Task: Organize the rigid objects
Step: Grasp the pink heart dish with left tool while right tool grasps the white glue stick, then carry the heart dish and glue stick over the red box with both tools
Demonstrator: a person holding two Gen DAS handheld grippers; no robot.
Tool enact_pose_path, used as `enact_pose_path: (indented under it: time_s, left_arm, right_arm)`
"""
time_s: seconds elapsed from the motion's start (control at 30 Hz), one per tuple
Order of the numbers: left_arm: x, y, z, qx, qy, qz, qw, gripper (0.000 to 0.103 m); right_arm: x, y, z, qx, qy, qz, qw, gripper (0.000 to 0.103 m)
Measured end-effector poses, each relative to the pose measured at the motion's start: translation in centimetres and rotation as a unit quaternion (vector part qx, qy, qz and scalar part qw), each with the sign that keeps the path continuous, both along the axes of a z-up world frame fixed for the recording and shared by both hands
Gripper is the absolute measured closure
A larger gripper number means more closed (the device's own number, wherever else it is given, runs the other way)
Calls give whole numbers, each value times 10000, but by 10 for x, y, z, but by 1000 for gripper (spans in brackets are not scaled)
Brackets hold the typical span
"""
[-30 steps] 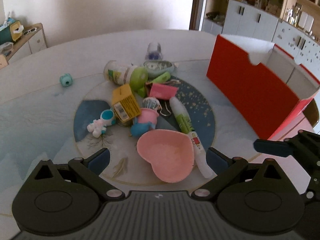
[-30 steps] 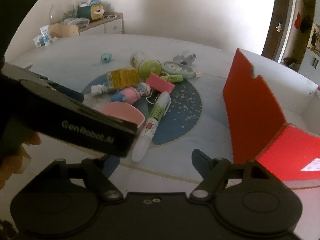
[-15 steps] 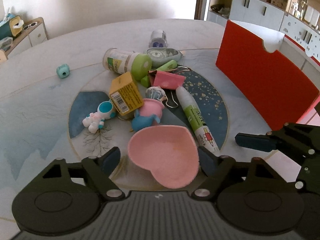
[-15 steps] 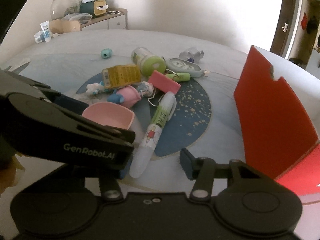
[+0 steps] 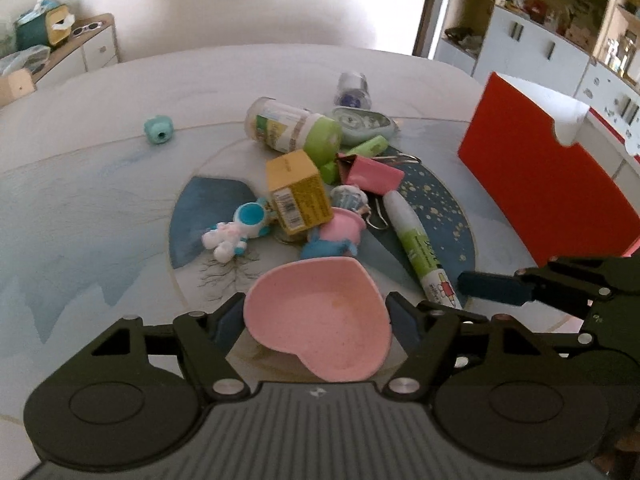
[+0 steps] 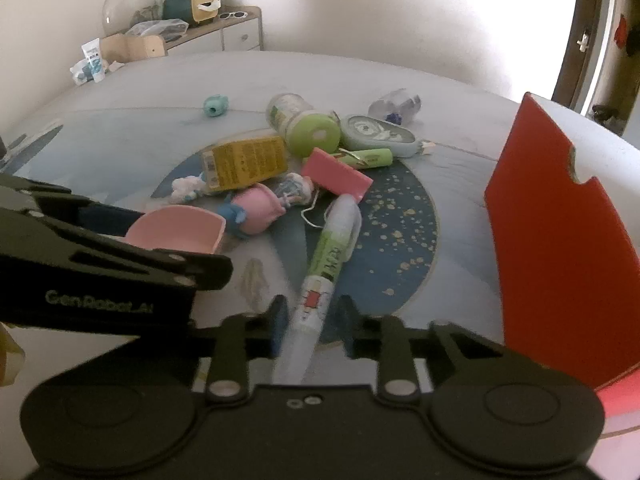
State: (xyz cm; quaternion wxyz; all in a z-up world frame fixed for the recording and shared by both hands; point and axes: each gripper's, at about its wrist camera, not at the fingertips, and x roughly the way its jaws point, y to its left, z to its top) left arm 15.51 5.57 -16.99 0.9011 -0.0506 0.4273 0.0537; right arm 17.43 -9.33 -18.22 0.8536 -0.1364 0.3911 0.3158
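1. My left gripper (image 5: 318, 314): jaws spread, one to each side of the pink heart-shaped dish (image 5: 320, 322). Whether the pads press its rim I cannot tell.

2. My right gripper (image 6: 309, 320): fingers drawn close on either side of the white end of the glue pen (image 6: 326, 268), which lies on the table (image 6: 460, 168) pointing away from me. Contact is blurred; I cannot tell whether they have clamped it.

3. Pile just beyond the dish, on the table's round blue inlay: pink-and-blue figurine (image 5: 338, 234), white-and-blue astronaut toy (image 5: 236, 234), yellow carton (image 5: 298, 196) leaning on its neighbours.

4. Next row: pink binder clip (image 6: 337, 174) touching the far tip of the glue pen, with a small green tube (image 6: 370, 157) behind it.

5. Further: green-capped jar (image 5: 294, 130) on its side, grey-green oval case (image 5: 362, 122) beside it, small clear container (image 5: 352, 88) past that.

6. Apart to the left: teal sharpener (image 5: 159, 130), alone.

7. Right edge: red box (image 5: 548, 184), standing upright, well apart from the pile.
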Motion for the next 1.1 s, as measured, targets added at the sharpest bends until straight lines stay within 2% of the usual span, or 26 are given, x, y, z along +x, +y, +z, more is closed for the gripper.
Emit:
enact_pose_path:
  time_s: [0.17, 0.3, 0.43, 0.6, 0.8, 1.1]
  left_arm:
    - [-7, 6, 5, 25, -62, 51, 10000, 28]
    - [-15, 6, 10, 38, -81, 43, 10000, 28]
    - [-20, 4, 18, 41, 51, -3, 10000, 28]
    - [-28, -2, 35, 20, -14, -166, 9999, 28]
    - [-41, -10, 61, 34, -229, -369, 9990, 28]
    - [-50, -28, 104, -12, -553, -936, 9941, 28]
  right_arm:
    - [1, -4, 3, 25, 178, -185, 9997, 86]
    - [-2, -15, 10, 261, 471, -422, 9977, 87]
    - [-13, -24, 26, 480, 576, -557, 9956, 87]
    - [-29, -34, 50, 637, 529, -649, 9945, 87]
    - [-46, -47, 82, 652, 199, -741, 9949, 87]
    - [-61, -77, 126, 825, -142, -1025, 9912, 87]
